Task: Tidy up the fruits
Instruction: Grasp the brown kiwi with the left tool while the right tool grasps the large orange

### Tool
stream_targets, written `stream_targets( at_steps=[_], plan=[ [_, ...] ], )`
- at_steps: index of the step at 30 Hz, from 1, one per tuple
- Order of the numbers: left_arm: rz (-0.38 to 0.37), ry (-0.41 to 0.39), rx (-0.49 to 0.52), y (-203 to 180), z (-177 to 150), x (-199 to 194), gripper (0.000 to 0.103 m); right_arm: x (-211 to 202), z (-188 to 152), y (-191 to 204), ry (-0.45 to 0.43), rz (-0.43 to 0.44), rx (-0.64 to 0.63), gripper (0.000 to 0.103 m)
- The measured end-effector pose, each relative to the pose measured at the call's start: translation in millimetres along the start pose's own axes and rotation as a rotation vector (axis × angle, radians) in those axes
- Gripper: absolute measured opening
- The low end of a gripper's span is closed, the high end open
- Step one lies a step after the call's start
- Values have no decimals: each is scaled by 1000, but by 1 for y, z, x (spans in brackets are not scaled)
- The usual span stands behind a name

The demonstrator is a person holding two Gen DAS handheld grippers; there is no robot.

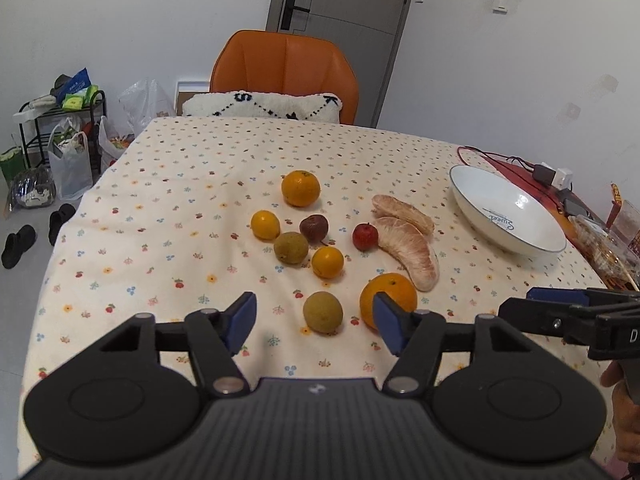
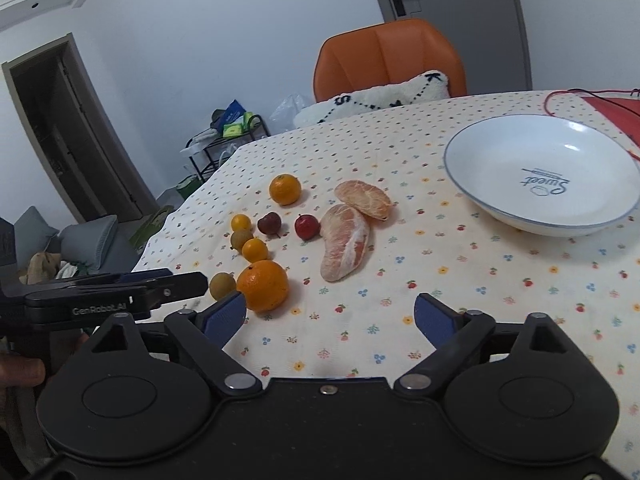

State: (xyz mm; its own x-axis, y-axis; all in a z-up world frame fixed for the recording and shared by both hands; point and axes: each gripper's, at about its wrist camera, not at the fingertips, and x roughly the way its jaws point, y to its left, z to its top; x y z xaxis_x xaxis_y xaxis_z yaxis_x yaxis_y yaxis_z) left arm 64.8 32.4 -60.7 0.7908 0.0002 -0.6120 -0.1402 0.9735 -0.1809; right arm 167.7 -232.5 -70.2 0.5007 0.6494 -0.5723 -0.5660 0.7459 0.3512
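The left claw [image 1: 316, 322] hovers low over the near part of the worktop [image 1: 160, 200], jaws apart and empty; in the left wrist view its right finger hides the near edge of the big orange [image 1: 394, 294]. A green-brown fruit [image 1: 322, 312] lies between the fingers, further out and untouched. At 12 o'clock from it sits the cluster: a small orange [image 1: 265, 224], another green-brown fruit [image 1: 291, 247], a dark red fruit [image 1: 314, 228], a second small orange [image 1: 327, 262] and, farthest, a medium orange [image 1: 301, 188]. At 1 o'clock a red fruit [image 1: 365, 236] touches the larger of two peeled pomelo segments [image 1: 412, 258], whose long axis runs from 11 to 5 o'clock. The white bowl [image 1: 472, 196] stands empty at 2 o'clock, close to the worktop's right edge, its far side cut by clutter that is hard to make out. The right claw [image 2: 332, 320] is spread wide over bare cloth, with open room between it and the bowl. Broad clear cloth lies left of the fruit.
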Motion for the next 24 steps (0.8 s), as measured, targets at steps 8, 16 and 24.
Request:
stream_targets(
  at_steps=[8,16,24],
  plan=[
    [-44,32,-15,2,0,25,42,19,4,5,15,65,-4,72],
    [-62,36,-38,8,-3,30,24,39,9,18,45,110,-26,63],
    [-53,28,-46,19,1,23,24,59,10,23,73,127,-11,61]
  ],
)
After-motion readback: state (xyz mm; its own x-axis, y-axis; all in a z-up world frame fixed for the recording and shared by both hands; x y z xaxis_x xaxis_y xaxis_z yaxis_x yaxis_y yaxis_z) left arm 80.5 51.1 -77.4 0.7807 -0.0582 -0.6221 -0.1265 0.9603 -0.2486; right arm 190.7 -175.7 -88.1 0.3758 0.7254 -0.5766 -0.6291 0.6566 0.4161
